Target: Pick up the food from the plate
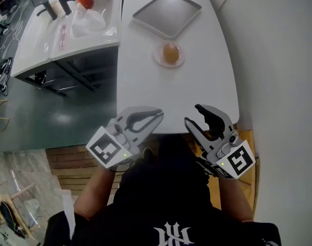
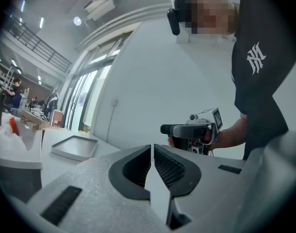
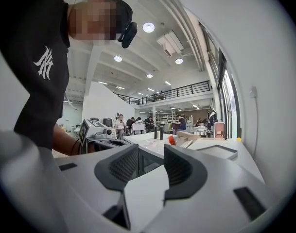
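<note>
Though left tongs (image 1: pixel 157 116) closed, right tongs (image 1: pixel 192 114) parted: white shirt monogram (image 1: pixel 177 233).

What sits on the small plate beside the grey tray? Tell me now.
One round brownish piece of food sits on the plate, nothing else. The plate's middle beneath it is covered.

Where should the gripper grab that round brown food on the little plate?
Probably across its rounded middle, coming down from above. The food sits alone as a small dome on the flat plate, so its sides are free all round, and a low sideways approach would likely hit the plate's rim. The right gripper stands open and empty.
</note>
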Motion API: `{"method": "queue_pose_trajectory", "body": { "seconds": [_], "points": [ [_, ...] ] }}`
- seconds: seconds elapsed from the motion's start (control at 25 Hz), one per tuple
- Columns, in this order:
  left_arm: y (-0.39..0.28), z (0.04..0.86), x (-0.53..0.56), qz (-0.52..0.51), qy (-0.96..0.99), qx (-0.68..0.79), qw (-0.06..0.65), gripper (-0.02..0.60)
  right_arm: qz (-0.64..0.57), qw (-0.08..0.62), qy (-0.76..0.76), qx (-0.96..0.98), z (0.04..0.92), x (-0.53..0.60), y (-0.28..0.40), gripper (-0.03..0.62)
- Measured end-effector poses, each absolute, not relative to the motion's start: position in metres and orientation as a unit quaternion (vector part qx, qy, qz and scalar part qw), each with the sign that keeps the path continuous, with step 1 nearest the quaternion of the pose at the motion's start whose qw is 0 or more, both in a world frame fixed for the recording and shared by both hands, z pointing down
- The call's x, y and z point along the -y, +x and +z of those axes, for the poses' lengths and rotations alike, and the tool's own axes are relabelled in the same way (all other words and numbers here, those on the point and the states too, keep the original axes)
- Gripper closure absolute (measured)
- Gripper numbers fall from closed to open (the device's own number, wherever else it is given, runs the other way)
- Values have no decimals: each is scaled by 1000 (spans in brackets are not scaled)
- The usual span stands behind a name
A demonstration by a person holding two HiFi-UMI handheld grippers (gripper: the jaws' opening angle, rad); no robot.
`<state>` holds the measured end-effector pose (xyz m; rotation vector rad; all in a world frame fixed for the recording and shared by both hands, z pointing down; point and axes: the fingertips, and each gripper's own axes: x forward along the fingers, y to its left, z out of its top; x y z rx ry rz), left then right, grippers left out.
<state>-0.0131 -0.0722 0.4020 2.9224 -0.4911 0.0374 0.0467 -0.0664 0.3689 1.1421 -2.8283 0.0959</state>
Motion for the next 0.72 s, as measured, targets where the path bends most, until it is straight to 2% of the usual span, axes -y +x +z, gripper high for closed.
{"method": "queue_pose_trajectory", "body": {
  "seconds": [0.56, 0.72],
  "points": [
    [-5, 428, 188, 84, 975, 189, 78, 571, 32, 74, 340, 937, 402, 237, 57, 361],
    [-1, 444, 213, 94, 971, 196, 99, 571, 46, 75, 344, 935, 412, 278, 61, 344]
  ]
}}
